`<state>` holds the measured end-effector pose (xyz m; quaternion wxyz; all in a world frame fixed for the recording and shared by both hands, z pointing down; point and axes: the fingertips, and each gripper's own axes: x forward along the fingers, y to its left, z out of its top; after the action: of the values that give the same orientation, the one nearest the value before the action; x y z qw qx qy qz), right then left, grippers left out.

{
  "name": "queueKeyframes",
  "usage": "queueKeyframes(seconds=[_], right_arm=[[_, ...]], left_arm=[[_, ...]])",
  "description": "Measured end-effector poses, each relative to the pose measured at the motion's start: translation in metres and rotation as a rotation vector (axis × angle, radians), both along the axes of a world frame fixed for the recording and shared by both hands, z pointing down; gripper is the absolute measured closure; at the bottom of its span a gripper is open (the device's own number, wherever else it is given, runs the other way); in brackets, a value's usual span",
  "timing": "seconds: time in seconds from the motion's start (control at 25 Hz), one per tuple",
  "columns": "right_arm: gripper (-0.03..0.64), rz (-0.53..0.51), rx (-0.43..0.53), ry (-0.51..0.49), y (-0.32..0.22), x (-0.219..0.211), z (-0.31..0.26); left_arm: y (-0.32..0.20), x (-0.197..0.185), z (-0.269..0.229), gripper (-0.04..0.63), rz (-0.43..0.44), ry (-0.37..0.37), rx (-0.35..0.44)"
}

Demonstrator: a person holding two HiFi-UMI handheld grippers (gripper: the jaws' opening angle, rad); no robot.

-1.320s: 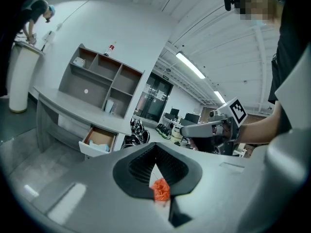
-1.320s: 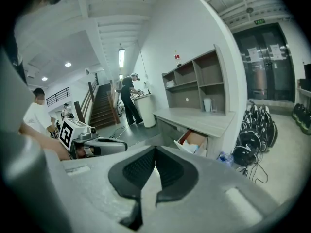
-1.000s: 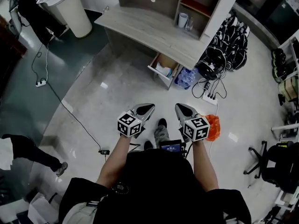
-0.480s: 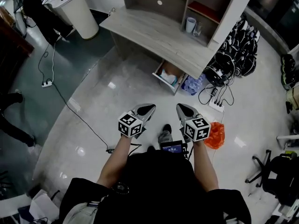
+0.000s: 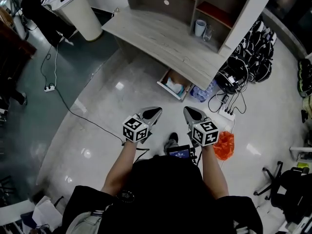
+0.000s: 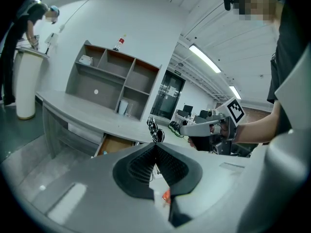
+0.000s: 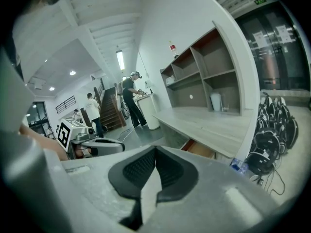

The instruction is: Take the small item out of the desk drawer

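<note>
The wooden desk drawer (image 5: 168, 77) stands pulled open under the grey desk (image 5: 161, 38), with a small pale item (image 5: 174, 87) lying inside. Both grippers hang side by side over the floor, short of the drawer. My left gripper (image 5: 155, 112) is shut with nothing in it, and so is my right gripper (image 5: 188, 111). In the left gripper view the shut jaws (image 6: 155, 148) point toward the drawer (image 6: 114, 144), and the right gripper (image 6: 206, 127) shows beside them. The right gripper view has its shut jaws (image 7: 155, 152) aimed at the drawer (image 7: 200, 150), the left gripper (image 7: 95, 145) to the side.
Water bottles (image 5: 202, 92), a power strip (image 5: 225, 112) with cables and a pile of black headsets (image 5: 248, 57) lie right of the drawer. An orange bag (image 5: 224, 145) sits by my right arm. A white bin (image 5: 84, 9) stands at the far left, an office chair (image 5: 280, 179) at the right.
The desk and its open drawer have come nearer to both grippers as I walk forward. Both grippers stay shut and level. A person at the left edge has moved off.
</note>
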<state>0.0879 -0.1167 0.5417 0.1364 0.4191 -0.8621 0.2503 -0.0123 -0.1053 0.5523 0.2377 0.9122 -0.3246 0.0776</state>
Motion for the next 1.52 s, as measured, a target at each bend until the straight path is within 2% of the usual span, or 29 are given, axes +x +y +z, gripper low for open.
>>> queueKeyframes(seconds=[0.48, 0.88, 1.08, 1.52], right_arm=[[0.615, -0.049, 0.003, -0.025, -0.062, 0.024, -0.003], [0.615, -0.078, -0.006, -0.032, -0.077, 0.025, 0.001], [0.615, -0.058, -0.008, -0.020, -0.081, 0.023, 0.003], [0.615, 0.064, 0.006, 0.003, -0.098, 0.007, -0.003]], left_arm=[[-0.061, 0.023, -0.013, 0.594, -0.064, 0.001, 0.024], [-0.077, 0.027, -0.011, 0.594, -0.083, -0.016, 0.020], [-0.079, 0.030, -0.003, 0.594, -0.045, -0.013, 0.007], [-0.107, 0.017, -0.005, 0.594, 0.090, -0.002, 0.015]])
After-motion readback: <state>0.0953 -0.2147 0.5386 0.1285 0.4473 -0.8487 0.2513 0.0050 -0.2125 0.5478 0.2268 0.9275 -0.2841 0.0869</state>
